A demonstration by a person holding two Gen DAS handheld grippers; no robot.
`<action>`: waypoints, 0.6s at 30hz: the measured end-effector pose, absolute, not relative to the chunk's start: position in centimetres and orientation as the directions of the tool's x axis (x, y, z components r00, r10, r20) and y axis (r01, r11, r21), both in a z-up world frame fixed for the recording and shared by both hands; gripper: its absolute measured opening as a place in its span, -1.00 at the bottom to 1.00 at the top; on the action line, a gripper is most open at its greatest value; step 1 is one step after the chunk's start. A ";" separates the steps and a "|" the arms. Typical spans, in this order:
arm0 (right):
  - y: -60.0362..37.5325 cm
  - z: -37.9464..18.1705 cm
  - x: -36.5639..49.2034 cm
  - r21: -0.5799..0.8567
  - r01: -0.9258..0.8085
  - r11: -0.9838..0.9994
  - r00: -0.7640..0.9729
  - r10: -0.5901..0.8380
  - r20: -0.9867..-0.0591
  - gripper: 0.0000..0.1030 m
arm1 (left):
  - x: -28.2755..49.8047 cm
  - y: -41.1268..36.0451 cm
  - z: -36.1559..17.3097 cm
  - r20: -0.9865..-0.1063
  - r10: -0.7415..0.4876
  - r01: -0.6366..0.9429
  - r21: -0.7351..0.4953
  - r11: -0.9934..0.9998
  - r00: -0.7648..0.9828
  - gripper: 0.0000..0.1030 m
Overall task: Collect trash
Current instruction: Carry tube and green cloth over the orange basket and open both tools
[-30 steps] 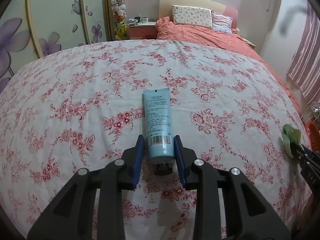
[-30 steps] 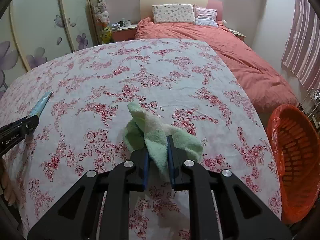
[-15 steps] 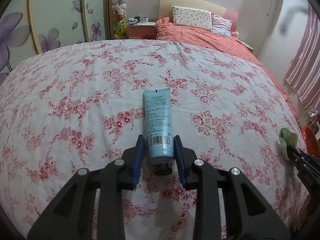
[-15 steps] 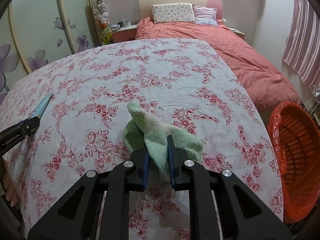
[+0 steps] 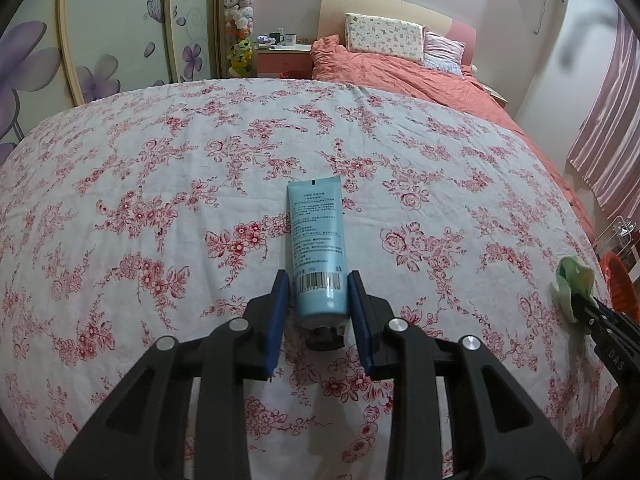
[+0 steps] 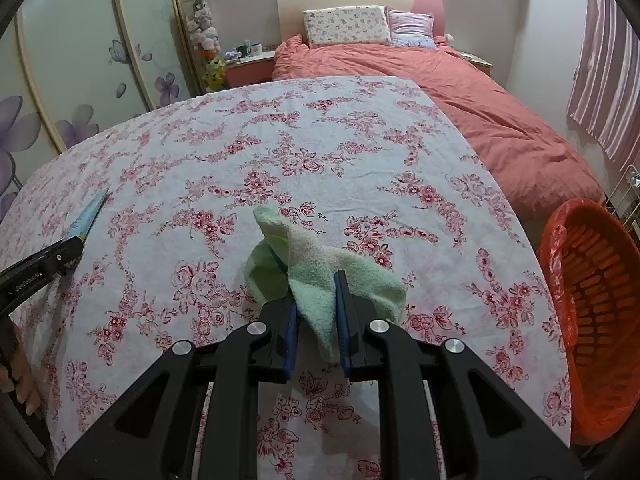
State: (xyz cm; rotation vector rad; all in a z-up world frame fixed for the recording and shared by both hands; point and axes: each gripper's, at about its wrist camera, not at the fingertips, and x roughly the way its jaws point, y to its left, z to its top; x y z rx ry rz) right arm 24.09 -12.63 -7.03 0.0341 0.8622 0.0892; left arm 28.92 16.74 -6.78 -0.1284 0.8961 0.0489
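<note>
The blue tube [image 5: 318, 248] is a soft squeeze tube, pale blue with dark print and a barcode near its black cap, its flat crimped end pointing away from me. My left gripper [image 5: 318, 292] is clenched on it just above the cap, over the flowered sheet [image 5: 160, 184]. The green cloth [image 6: 320, 272] is a crumpled terry rag, pale green with a darker fold on its left side; my right gripper [image 6: 316, 304] pinches a hanging fold of it between nearly closed jaws.

The sheet spreads wide and flat ahead of both grippers, running out at a rounded edge on the right. Just past that edge stands the orange basket [image 6: 592, 292], lined with a thin orange bag, its mouth tipped toward my right gripper and close beside it.

Beyond the sheet lies a bed with a coral duvet [image 6: 480, 92] and two pillows. A flower-painted wardrobe [image 5: 100, 40] fills the left wall, striped pink curtains [image 6: 604, 64] the right.
</note>
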 end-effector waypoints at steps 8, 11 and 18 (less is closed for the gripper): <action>-12.3 -7.0 24.1 0.043 -0.067 0.997 0.648 0.077 -0.758 -0.67 | 29.9 14.7 -6.9 -0.789 0.082 -0.090 0.034 0.995 0.609 -0.42; -12.2 -7.0 24.1 0.045 -0.067 0.997 0.648 0.078 -0.758 -0.67 | 30.0 14.4 -6.9 -0.788 0.092 -0.089 0.047 0.995 0.609 -0.45; -11.8 -6.7 23.6 0.024 -0.078 0.997 0.664 0.070 -0.744 -0.76 | 29.9 13.5 -6.7 -0.785 0.114 -0.072 0.089 0.993 0.609 -0.47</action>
